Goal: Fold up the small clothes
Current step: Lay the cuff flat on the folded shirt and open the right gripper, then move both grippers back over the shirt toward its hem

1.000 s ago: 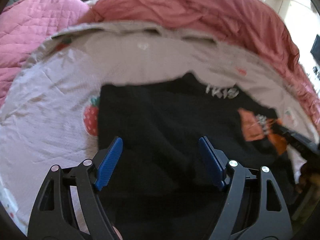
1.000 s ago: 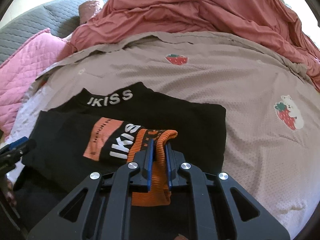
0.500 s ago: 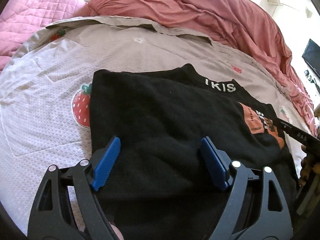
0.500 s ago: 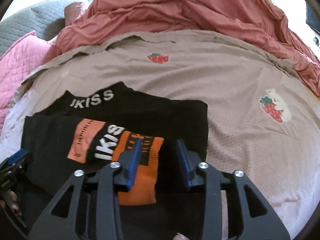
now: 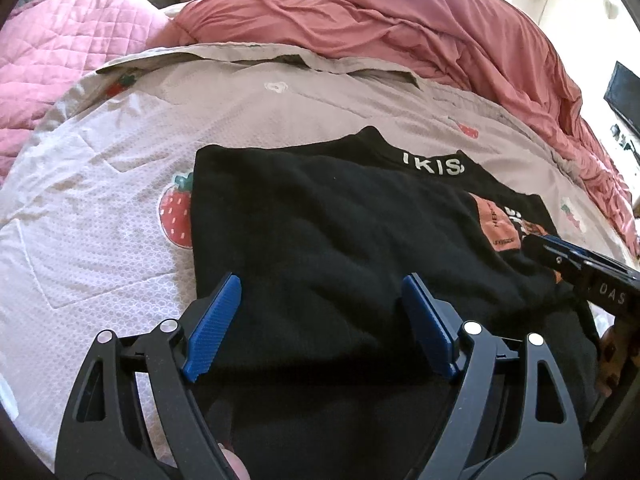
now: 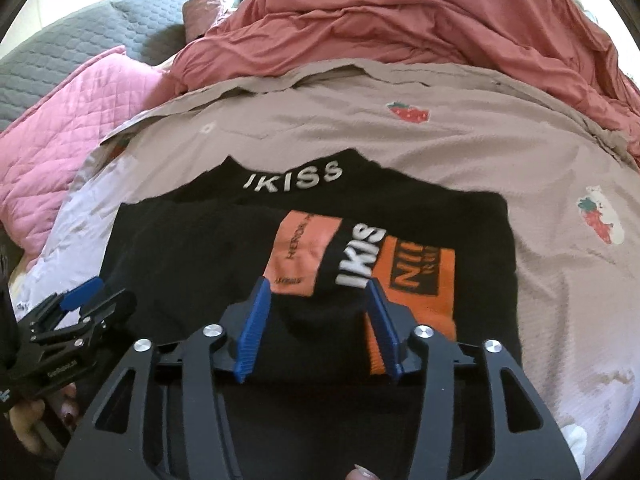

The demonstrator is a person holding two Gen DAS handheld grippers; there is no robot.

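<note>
Leftmost, a pink quilted cover (image 5: 60, 52) lies at the edge of the bed, beside a beige sheet with strawberry prints (image 5: 120, 184) that carries the work. On that sheet rests the black garment (image 5: 328, 240), folded flat, its collar lettering "IKISS" facing up and its left edge touching a strawberry print. The left hand-held gripper (image 5: 320, 320) hovers over the near part of the garment with its blue pads wide apart and nothing pressed between them. Further right, the right hand-held gripper (image 6: 316, 320) has just been opening its jaws; the pads stand about half apart over the folded sleeve, with black fabric in the gap but not gripped. The orange cuff (image 6: 416, 280) lies flat on the garment, just beside the right pad. Behind everything, a rumpled red duvet (image 6: 400, 20) runs across the far side of the bed.
</note>
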